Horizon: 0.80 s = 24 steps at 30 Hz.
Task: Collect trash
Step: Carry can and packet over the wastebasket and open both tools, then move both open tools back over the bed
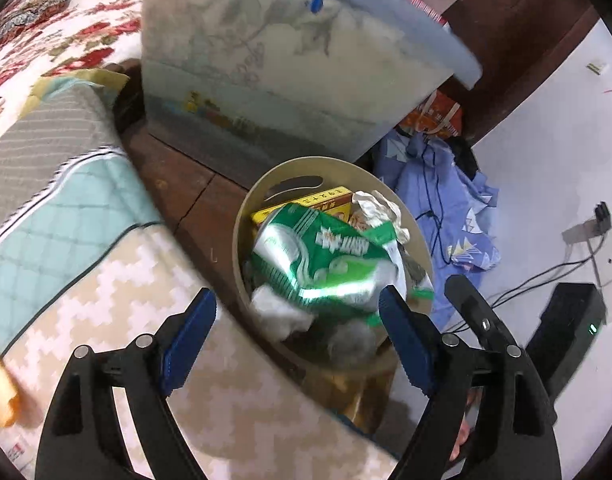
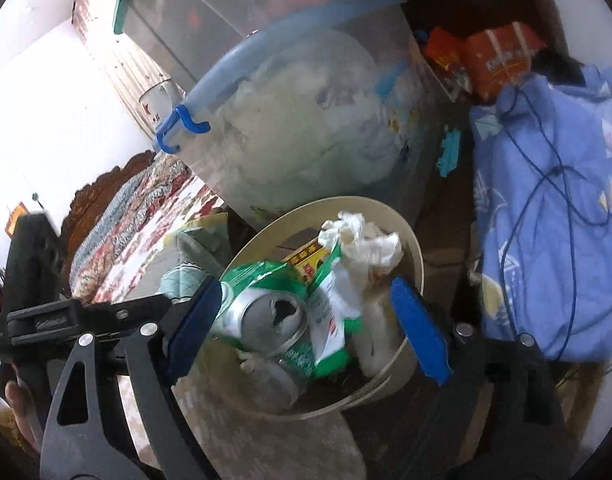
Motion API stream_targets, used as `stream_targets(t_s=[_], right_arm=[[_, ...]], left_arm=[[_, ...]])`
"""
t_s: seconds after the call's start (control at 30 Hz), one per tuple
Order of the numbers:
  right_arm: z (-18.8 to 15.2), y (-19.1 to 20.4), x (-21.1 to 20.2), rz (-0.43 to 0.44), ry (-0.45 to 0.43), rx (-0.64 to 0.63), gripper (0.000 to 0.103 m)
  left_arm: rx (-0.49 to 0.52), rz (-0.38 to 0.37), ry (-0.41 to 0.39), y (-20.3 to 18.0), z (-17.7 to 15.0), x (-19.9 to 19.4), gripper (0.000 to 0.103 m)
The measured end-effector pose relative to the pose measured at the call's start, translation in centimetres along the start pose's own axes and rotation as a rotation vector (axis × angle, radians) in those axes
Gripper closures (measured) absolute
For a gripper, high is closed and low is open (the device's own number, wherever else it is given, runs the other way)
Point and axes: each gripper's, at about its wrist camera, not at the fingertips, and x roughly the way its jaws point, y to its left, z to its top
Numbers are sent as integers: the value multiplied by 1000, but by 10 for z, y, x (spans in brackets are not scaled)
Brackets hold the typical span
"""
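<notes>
Left wrist view looks down on a beige round bin that serves as the landmark for everything else. Inside the bin lies a crumpled green and silver wrapper, on top of the other trash; behind it, against the far wall of the bin, a yellow box stands beside a ball of white crumpled paper. The left gripper hovers over the near rim of the bin with its blue-padded fingers spread wide apart; nothing is pinched between them, though the wrapper sits just past the right-hand pad. Behind the bin stands a translucent storage tub with a blue lid clip. To the left of the bin spreads patterned bedding, and to its right a blue cloth lies on the floor.

From the right wrist view, the right gripper also hangs over the bin, fingers wide apart and gripping nothing. Between and beyond them, inside the bin, rests a dented green drink can, opened top facing the camera, with the green wrapper touching its right side and white paper above.
</notes>
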Motion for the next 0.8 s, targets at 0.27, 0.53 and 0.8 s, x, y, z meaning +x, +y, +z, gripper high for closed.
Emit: stream_targets(t_s=[0.27, 0.53, 0.8], right_arm=[[-15, 31, -31, 43, -68, 0, 22], [-39, 112, -8, 214, 85, -185, 60], [-95, 204, 44, 344, 338, -339, 59]], left_arm=[[17, 52, -40, 34, -64, -71, 24], [-141, 162, -140, 129, -133, -158, 24], [-308, 231, -173, 208, -142, -181, 32]])
